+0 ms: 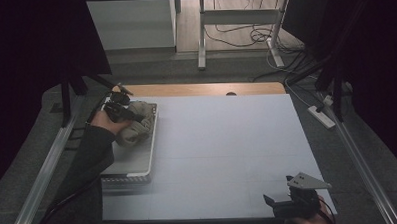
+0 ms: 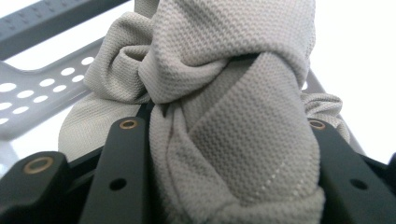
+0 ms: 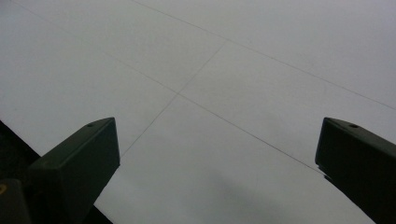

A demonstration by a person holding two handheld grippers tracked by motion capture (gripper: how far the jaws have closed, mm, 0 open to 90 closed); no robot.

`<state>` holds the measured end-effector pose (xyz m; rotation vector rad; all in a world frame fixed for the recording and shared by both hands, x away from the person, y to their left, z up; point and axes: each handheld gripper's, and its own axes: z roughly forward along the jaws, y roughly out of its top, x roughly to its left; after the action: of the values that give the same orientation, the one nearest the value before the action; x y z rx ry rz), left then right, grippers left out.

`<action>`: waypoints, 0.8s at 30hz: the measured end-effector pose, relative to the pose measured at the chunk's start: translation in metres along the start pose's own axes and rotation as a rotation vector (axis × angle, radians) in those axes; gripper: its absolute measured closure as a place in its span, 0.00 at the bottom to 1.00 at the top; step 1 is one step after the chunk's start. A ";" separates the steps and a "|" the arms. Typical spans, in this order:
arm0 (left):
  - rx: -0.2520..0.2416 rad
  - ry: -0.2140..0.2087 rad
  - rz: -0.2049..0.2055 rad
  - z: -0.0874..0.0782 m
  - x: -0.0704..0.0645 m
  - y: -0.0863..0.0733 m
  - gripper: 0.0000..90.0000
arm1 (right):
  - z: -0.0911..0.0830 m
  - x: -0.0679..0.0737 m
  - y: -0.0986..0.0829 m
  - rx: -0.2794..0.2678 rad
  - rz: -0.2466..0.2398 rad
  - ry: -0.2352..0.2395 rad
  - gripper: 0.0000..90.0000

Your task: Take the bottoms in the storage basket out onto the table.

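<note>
A knotted grey cloth (image 2: 224, 107) is clamped between the jaws of the left tool (image 1: 117, 108), the fabric bunched tightly between them in the left gripper view. The cloth (image 1: 137, 125) is seen over the far end of a white tray (image 1: 138, 161), which lies at the left edge of the counter (image 1: 223, 151). The right tool (image 1: 284, 198) is held well apart from the tray, at the counter's near right corner, its jaws spread wide over bare surface with nothing between them.

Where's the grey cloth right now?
In the high view the grey cloth sits at the table's far left, over the white tray, gripped between the left hand-held gripper's jaws.
</note>
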<state>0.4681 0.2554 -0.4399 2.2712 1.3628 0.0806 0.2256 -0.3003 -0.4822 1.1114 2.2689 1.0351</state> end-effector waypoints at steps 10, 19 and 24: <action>-0.022 0.019 0.037 -0.028 -0.012 0.009 0.63 | 0.000 0.000 0.000 0.003 -0.001 -0.002 0.01; -0.038 0.023 0.091 -0.049 -0.030 0.022 0.63 | 0.000 0.000 0.000 0.003 -0.001 -0.001 0.00; -0.041 0.030 0.120 -0.058 -0.040 0.028 0.62 | 0.000 0.000 0.000 0.002 0.002 -0.001 0.00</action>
<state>0.4539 0.2327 -0.3690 2.3244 1.2276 0.1809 0.2257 -0.3002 -0.4822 1.1149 2.2686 1.0329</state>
